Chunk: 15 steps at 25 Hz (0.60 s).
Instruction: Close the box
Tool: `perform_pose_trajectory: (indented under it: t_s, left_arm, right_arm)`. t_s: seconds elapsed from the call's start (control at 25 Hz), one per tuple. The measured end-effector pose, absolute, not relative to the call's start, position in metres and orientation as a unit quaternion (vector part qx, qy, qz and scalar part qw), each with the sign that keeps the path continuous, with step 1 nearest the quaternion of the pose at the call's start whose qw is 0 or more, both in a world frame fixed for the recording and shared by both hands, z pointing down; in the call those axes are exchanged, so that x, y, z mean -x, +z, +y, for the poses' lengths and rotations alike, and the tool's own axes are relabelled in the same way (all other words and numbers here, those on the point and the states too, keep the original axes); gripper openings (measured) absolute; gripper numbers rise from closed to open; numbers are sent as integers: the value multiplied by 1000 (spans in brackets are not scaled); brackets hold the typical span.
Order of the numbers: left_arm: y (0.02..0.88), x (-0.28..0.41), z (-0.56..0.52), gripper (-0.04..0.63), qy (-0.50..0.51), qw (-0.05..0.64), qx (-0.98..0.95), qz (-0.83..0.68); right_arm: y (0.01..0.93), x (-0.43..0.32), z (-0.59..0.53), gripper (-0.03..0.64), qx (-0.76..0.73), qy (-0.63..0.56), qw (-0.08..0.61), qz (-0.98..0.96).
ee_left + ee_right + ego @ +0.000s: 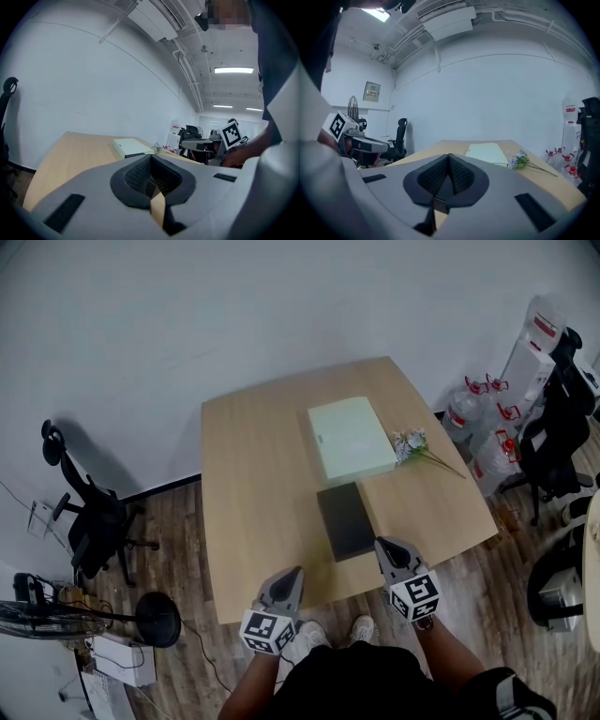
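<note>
A flat pale green box (352, 439) lies on the wooden table (253, 484), right of its middle. A dark grey flat panel (347, 519) adjoins the box's near side and reaches toward the front edge. Whether the panel is hinged to the box I cannot tell. My left gripper (293, 574) hovers at the table's front edge, left of the panel, jaws together and empty. My right gripper (382, 545) sits by the panel's near right corner, jaws shut on nothing. The box (131, 147) shows far off in the left gripper view, and the box (486, 153) also in the right gripper view.
A small sprig of flowers (412, 442) lies just right of the box. A black office chair (89, 512) stands left of the table; water bottles (478, 418) and another chair (553, 427) stand at the right. A fan (56, 615) is on the floor at lower left.
</note>
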<state>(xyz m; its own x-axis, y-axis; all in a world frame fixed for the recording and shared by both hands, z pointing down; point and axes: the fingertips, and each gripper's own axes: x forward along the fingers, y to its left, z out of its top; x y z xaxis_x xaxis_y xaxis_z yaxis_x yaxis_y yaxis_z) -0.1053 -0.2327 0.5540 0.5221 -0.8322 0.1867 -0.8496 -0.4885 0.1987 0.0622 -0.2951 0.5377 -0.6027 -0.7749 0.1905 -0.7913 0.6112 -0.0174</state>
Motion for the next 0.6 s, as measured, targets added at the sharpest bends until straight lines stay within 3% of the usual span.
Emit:
perform_pose_trajectory:
  t_s: [0.6]
  left_arm:
    - [552,102,-229,15,36,128,-863,-487]
  right_arm:
    - [516,-60,-286,12,-443,-1,95,-891]
